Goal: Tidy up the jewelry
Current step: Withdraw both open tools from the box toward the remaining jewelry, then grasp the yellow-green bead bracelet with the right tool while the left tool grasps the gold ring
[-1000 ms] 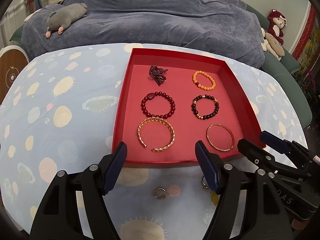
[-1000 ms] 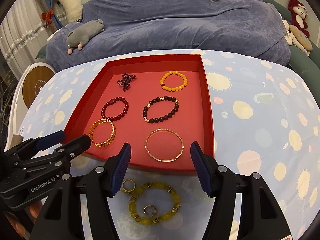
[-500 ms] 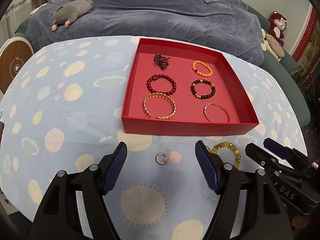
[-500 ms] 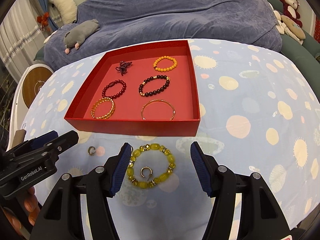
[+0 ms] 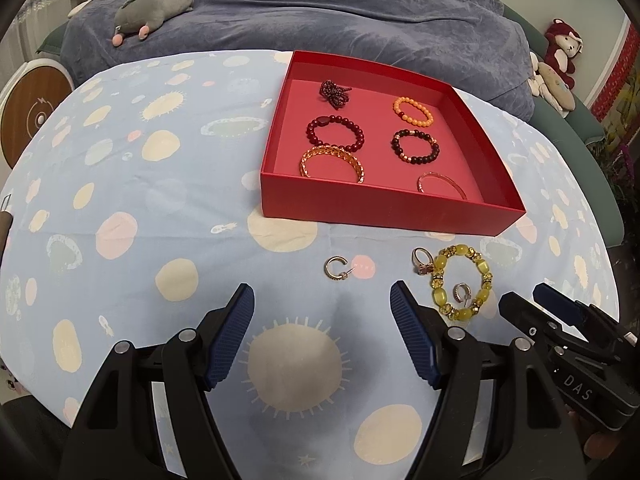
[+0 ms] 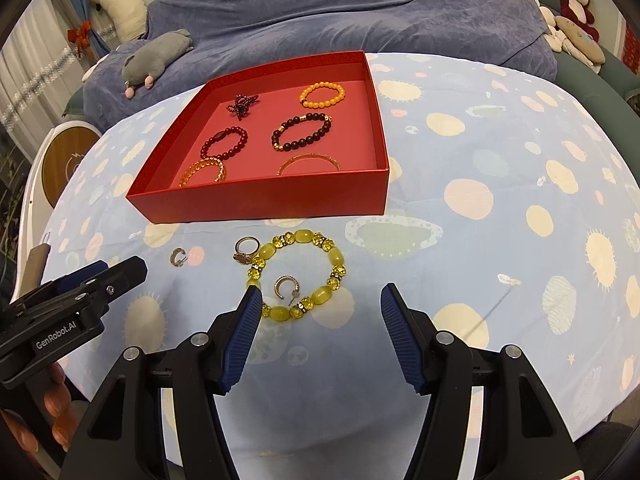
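A red box (image 5: 384, 208) (image 6: 260, 200) on the spotted tablecloth holds several bracelets. In front of it lie a yellow bead bracelet (image 5: 482, 270) (image 6: 335, 258), a small hoop earring (image 5: 462, 292) (image 6: 286, 286) inside that bracelet, a stone ring (image 5: 422, 260) (image 6: 245, 250) and another hoop earring (image 5: 335, 268) (image 6: 177, 257). My left gripper (image 5: 322, 334) is open with nothing between its fingers, just short of the lone earring. My right gripper (image 6: 322, 334) is open too, empty, at the near side of the yellow bracelet.
A sofa under a blue-grey cover (image 5: 320, 12) rises behind the table, with a grey plush animal (image 5: 154, 4) on it and stuffed toys (image 5: 560, 64) at the right. A round wooden-faced object (image 5: 32, 120) stands off the table's left edge. The cloth drops away at the near edge.
Both grippers have drawn back from above the red box toward the near side of the table. The loose jewelry in front of the box has come into full view. Both stay open.
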`<state>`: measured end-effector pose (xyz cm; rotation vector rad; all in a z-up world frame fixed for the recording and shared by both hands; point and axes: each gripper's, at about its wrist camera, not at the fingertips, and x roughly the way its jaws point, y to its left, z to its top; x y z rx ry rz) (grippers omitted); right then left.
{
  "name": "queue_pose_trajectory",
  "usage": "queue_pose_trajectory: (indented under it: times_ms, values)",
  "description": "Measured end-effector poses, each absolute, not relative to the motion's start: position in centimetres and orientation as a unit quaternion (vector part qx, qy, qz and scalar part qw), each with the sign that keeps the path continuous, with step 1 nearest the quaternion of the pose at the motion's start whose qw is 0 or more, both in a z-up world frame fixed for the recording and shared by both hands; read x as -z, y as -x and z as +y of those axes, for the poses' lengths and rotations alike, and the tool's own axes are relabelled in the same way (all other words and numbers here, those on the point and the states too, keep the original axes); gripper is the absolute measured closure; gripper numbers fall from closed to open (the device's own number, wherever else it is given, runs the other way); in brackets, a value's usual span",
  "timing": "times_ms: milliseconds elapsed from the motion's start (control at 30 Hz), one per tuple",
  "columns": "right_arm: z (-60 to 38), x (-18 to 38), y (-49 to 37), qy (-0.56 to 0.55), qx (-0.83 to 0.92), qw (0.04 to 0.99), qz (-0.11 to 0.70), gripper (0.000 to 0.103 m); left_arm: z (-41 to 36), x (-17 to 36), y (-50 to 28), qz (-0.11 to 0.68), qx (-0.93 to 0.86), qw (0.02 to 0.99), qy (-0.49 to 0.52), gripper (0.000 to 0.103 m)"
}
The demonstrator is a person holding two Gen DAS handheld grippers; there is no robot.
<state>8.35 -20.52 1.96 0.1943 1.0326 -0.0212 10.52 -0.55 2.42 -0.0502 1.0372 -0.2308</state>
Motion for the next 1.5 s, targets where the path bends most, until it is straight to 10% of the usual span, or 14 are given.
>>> queue_pose_trajectory:
  times_ms: [500,967,1500]
  values:
    - [-20.9,-0.1,-10.7,-0.085,0.019,0.859,0.505,0.048,-0.4,-1.2,-10.7,0.504,0.108,0.857,0.023,0.036]
    - [-20.1,1.4,-12.3,-0.063,0.001,0.851,0.521,0.094,0.0,-0.4,-11.4,0.510,0.104,0.853,0.026,0.036]
    - [-20.5,-1.5,-7.7,-0.089,-0.016,0.862,0.500,0.094,-1.8,-1.5,-10.4,0.503,0.127,0.854,0.019,0.036]
